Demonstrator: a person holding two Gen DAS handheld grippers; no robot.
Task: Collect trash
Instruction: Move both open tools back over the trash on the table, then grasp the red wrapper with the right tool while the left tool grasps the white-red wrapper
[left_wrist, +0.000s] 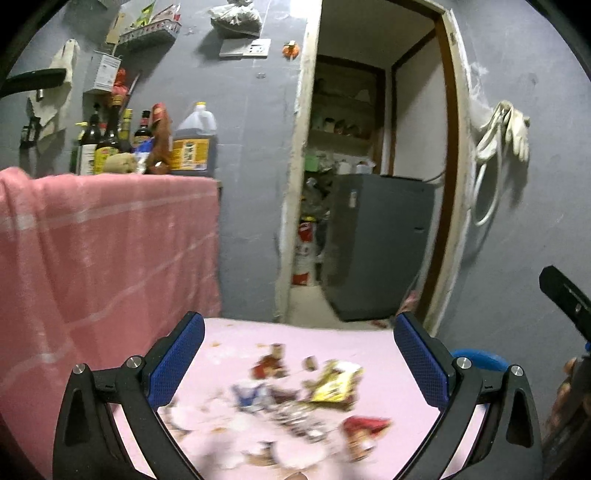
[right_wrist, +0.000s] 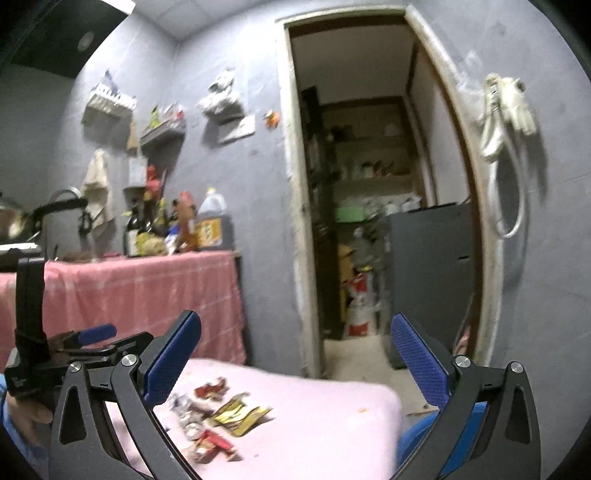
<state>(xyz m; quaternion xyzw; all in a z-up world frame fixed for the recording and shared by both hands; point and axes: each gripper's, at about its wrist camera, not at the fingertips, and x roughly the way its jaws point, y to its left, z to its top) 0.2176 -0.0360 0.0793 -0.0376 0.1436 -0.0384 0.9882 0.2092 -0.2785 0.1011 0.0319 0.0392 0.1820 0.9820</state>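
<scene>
Blue-padded fingers of the left gripper (left_wrist: 299, 363) spread wide apart, holding nothing, above a pale pink tabletop (left_wrist: 229, 341). Between them lies a blurred scatter of trash wrappers (left_wrist: 306, 402), including a yellow packet (left_wrist: 336, 386) and a red one (left_wrist: 364, 428). To the left, a pink striped cloth (left_wrist: 110, 251) drapes over a counter with sauce bottles (left_wrist: 110, 140) on top. Further right, an open doorway (left_wrist: 369, 184) shows a grey cabinet (left_wrist: 380, 243). White gloves (left_wrist: 506, 129) hang on the wall beyond it. Seen from the right wrist, the right gripper (right_wrist: 295, 369) is likewise open and empty, the wrappers low between its fingers, toward its left finger.
</scene>
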